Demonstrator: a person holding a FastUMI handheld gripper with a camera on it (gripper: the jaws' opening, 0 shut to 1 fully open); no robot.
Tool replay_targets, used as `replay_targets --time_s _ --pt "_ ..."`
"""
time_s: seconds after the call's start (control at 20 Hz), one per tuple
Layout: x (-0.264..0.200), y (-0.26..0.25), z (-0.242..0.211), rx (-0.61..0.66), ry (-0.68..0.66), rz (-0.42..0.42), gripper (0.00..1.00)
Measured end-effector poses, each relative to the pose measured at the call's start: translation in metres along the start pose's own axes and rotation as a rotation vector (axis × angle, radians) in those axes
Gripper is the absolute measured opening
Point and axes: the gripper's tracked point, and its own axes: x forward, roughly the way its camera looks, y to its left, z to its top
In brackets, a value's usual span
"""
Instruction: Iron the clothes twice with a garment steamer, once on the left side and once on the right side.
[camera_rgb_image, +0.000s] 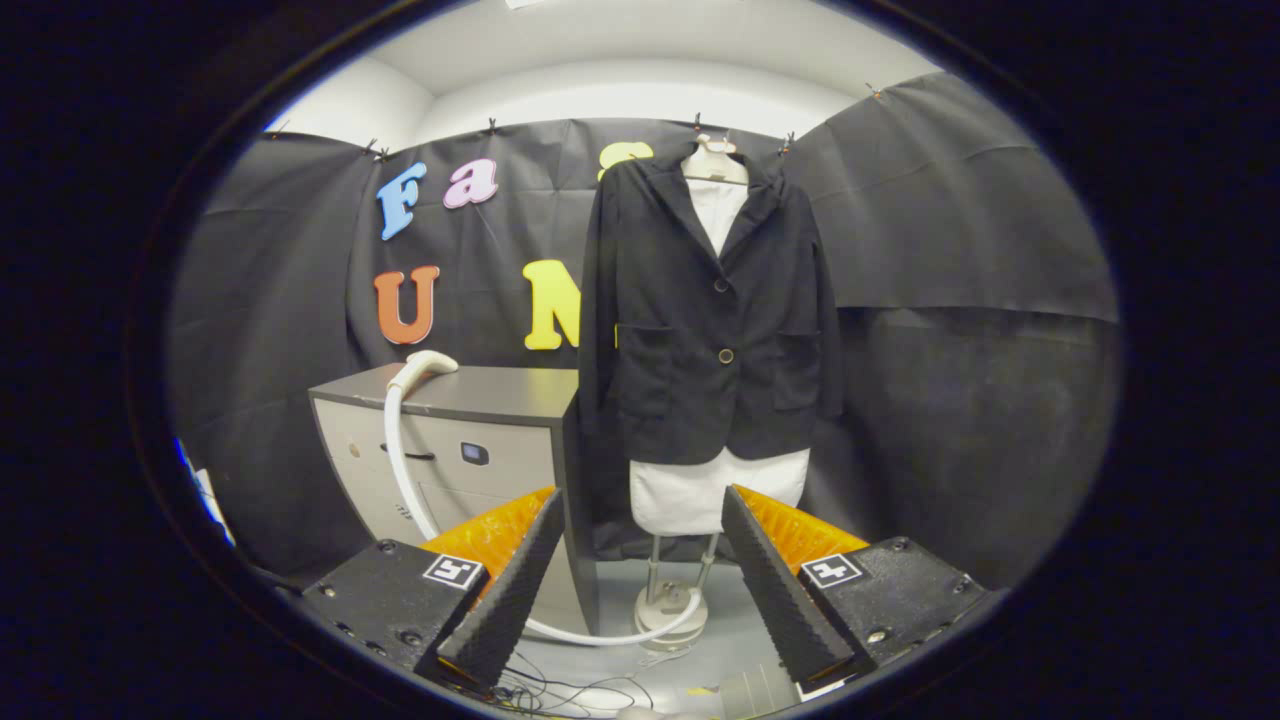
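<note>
gripper (640, 570): two fingers (505, 590) are seen, each a long wedge faced with black ribbed padding on the inner side. orange textured plastic is backed onto each finger. the fingers are carried on black blocks, one to each side. a small white square tag with a black pattern is stuck on top of each block. dark round screws are set into the block tops. the fingers are held apart, with nothing pressed between them.

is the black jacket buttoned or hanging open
Buttoned: the black fabric jacket hangs closed over the white mannequin, beyond the open gripper.
</note>
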Motion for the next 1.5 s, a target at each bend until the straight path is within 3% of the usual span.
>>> replay_targets --time_s 0.5,0.95,1.5 --pt "0.055 0.095 0.051 -0.042 0.044 0.113 1.0" --pt "0.156 0.226 0.104 -0.119 0.098 0.342 0.97" --pt "0.272 0.365 0.09 -0.219 0.235 0.501 0.86"
